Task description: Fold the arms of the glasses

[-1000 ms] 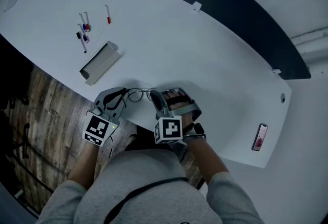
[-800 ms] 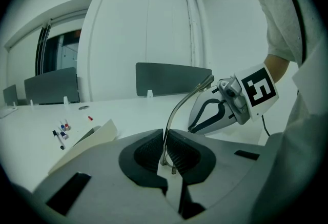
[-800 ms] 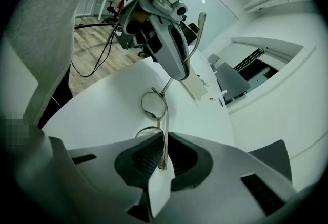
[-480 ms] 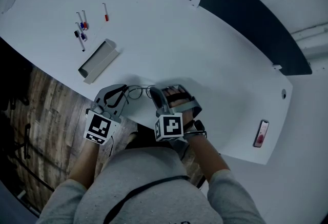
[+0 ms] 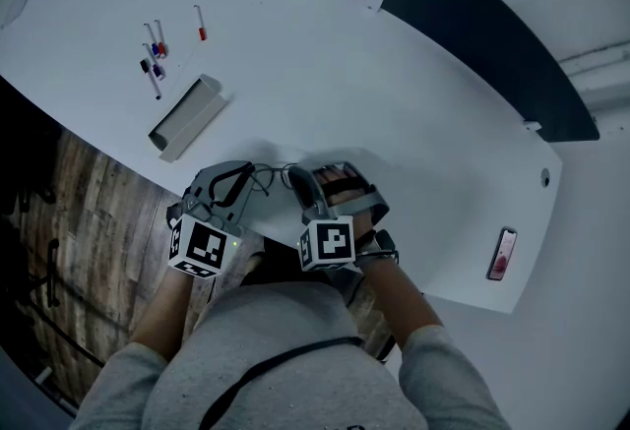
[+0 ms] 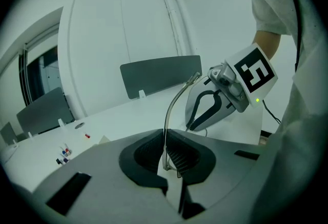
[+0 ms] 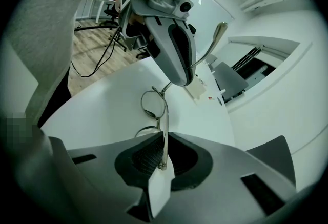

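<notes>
1. While the left hand-held gripper [image 6: 166,155] and the right hand-held gripper [image 7: 162,160] each pinch a thin arm of the glasses [image 7: 153,104] over the near edge of the desk [image 5: 345,74], a hard twist could, I judge, bend a hinge.
2. A slack pinch may let the frame drop to the wooden floor [image 5: 87,219].
3. The white curved desk carries pens [image 5: 156,57], a tray [image 5: 187,115] and a phone [image 5: 501,256]; pale walls [image 6: 113,23] surround it.

left tool [image 6: 165,153]: clamped on glasses arm [image 6: 172,107] | right tool [image 6: 211,107]: at its far end
</notes>
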The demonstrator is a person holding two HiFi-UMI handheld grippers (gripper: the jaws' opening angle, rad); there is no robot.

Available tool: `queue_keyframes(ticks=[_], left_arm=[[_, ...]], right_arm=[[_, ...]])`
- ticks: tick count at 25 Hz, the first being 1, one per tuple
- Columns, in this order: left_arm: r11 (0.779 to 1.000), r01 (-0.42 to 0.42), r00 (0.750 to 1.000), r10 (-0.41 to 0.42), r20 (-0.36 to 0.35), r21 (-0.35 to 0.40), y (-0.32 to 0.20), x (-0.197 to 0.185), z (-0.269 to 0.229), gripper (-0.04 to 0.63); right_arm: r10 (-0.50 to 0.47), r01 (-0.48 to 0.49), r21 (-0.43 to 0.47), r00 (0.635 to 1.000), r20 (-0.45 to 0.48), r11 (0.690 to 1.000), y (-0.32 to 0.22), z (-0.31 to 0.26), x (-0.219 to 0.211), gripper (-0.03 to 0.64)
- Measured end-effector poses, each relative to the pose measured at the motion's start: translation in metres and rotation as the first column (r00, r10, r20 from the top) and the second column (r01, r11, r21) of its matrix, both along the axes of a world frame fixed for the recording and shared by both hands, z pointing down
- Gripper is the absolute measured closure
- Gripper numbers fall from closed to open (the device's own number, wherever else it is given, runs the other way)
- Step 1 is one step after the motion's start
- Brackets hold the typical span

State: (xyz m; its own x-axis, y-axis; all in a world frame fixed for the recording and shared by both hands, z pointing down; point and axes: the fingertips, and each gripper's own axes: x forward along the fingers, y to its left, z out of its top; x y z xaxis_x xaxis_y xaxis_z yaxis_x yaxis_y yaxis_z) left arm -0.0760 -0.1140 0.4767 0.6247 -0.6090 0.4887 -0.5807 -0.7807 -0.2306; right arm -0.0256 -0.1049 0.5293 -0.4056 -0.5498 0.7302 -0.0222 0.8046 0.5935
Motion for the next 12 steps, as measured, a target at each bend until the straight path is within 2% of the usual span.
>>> queue_keyframes(ticks=[6,10,12], left_arm=[[0.996,-0.081,0.99,0.075,0.122,0.045,0.005,0.011,0.005,0.568],[0.996,-0.086,0.987,0.08,0.136,0.039,0.005,0.013,0.007,0.568],[0.996,-0.084,0.986,0.079,0.144,0.027,0.005,0.012,0.009,0.568]], right_arm=[[-0.001,0.001,0.004,1.0,0.009,1.0,0.001,0.001,0.0,0.578],[-0.002,0.002,0.006,1.0,0.016,1.0,0.001,0.002,0.0,0.578],[0.021,-0.021,-0.008,0.998,0.064,1.0,0.001,-0.001,0.0,0.578]])
